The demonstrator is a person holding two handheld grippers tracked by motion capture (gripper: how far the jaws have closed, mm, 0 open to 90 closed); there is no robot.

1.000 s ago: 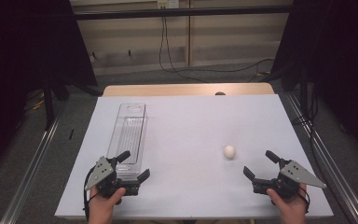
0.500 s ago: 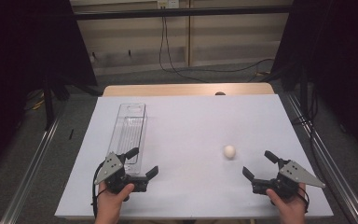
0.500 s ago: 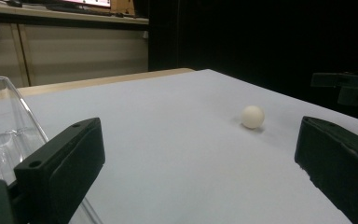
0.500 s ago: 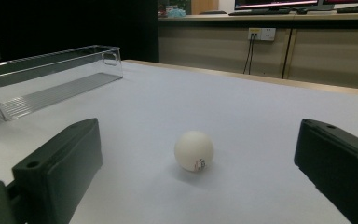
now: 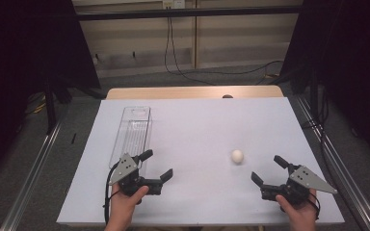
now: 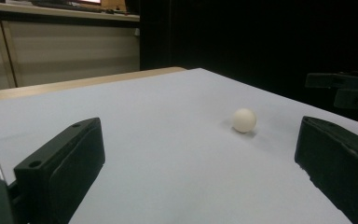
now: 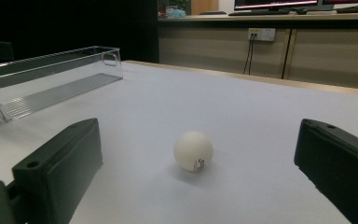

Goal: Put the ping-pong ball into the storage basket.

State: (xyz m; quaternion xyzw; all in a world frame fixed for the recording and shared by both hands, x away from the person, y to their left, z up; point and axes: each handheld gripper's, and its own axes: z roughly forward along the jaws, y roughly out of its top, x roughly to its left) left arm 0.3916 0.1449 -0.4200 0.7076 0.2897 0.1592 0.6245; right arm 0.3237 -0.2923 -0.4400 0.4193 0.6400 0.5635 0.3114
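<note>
High view shows both grippers wide open and empty: right gripper (image 5: 269, 171) has the white ball (image 5: 237, 156) at its 10 o'clock, left gripper (image 5: 156, 164) at its 3 o'clock.

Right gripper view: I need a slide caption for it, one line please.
Open right gripper faces a white ball on the white table, with a clear plastic bin lying beyond at left.

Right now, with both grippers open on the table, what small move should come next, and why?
Probably ease the right gripper forward toward the white ball so its jaws come to either side. The ball lies free on the white table, just ahead of that gripper and centred between its open jaws in the right gripper view. The left gripper is farther away, beside the clear tray.
</note>
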